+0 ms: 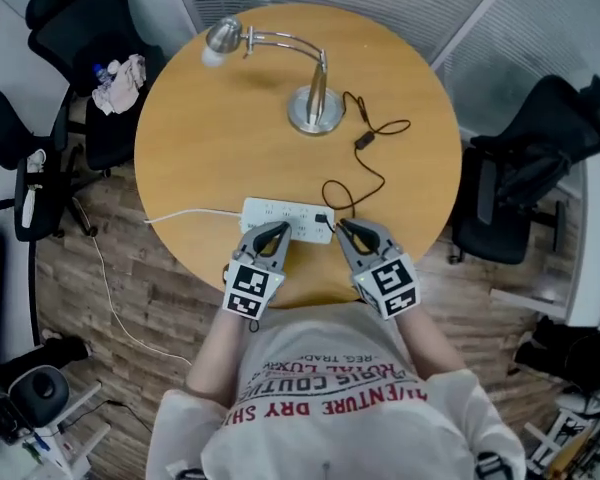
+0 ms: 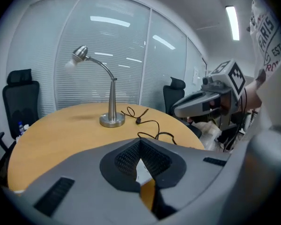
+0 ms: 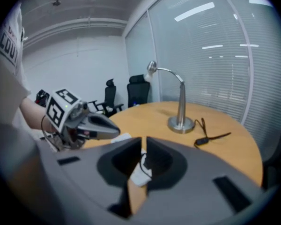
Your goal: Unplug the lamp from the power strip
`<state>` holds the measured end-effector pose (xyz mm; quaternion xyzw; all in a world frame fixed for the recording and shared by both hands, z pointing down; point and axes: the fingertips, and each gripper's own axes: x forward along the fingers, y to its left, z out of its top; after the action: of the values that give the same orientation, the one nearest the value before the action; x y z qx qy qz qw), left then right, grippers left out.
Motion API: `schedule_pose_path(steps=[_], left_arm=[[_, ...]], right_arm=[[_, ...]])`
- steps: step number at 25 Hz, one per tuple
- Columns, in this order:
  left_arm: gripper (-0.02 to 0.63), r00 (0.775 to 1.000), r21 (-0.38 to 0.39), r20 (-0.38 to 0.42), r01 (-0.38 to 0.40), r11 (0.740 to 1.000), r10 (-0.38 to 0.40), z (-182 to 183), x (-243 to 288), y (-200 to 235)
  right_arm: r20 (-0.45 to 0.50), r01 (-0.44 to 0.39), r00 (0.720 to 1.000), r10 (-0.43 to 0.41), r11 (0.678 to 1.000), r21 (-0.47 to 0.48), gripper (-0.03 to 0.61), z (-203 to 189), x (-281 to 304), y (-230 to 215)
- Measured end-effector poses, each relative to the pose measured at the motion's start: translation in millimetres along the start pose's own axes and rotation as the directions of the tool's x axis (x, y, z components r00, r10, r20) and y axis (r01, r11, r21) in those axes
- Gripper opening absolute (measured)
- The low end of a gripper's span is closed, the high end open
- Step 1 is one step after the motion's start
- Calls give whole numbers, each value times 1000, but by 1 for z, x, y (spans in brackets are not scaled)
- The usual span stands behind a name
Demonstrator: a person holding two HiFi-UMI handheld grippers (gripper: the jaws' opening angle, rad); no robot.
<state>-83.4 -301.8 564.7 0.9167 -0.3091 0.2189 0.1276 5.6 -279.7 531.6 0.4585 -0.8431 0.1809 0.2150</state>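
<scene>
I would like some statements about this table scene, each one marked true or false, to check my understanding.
1. The lamp stands upright on the table. True.
2. The power strip lies beside the lamp. False: it lies at the table's near edge, apart from the lamp.
3. The plug sits in the power strip. True.
4. The right gripper is wide open. False: its jaws are shut.

Lamp (image 1: 315,108) at table's (image 1: 210,148) far side, power strip (image 1: 280,213) at near edge, cord (image 1: 372,173) between them
</scene>
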Motion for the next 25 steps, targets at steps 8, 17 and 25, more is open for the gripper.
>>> schedule_pose_path(steps=[8,17,25], left_arm=[[28,972,160,-194,166,973,-134,-55,53,-4],[28,945,242,-295,219,945,-143,-77,75,-1],[28,928,283,-333,264,922,-164,-82,78,-7]], right_arm=[[-263,-46,965,12,991,-124,173,-36,38,9],[-578,-157,814,-62,934,-322,175,-88,78,-1],[-668,-280,740,-72,871,-404,124,-102,96,-3]])
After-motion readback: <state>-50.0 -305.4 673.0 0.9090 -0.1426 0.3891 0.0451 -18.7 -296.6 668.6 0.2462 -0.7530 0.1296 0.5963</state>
